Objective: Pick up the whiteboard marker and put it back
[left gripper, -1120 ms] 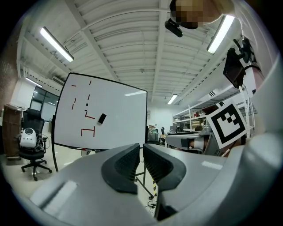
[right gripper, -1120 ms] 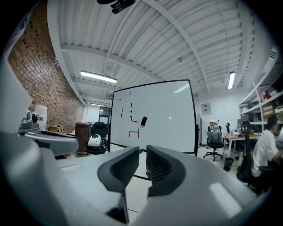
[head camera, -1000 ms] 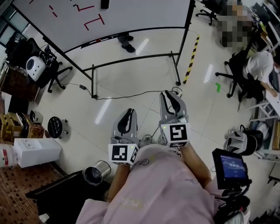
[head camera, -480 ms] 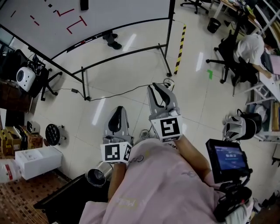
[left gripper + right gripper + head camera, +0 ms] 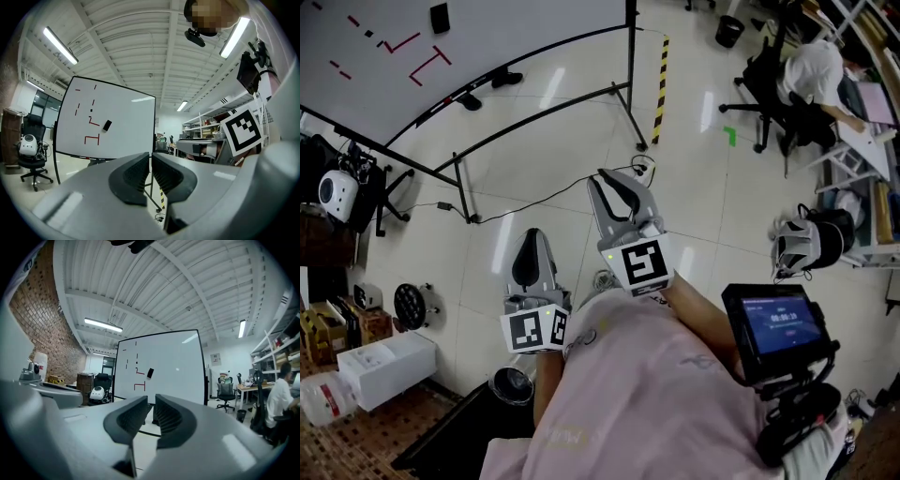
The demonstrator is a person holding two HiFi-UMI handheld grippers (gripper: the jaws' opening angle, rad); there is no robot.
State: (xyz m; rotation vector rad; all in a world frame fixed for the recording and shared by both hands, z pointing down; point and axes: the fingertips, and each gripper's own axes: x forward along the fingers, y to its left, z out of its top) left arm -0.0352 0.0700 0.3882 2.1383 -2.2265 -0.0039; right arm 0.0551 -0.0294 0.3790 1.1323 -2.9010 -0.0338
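We face the far whiteboard point(image 5: 516, 23): left hand-held gripper point(image 5: 151, 158) jaws together, right hand-held gripper point(image 5: 151, 403) a crack apart, empty.

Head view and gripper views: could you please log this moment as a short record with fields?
Whiteboard: on a stand, with red marks and a small black block on it
Left gripper: jaws shut, empty
Right gripper: jaws narrowly apart, empty
Aim: both grippers level, toward the board
Contact: neither gripper touches the board
Marker: cannot be made out
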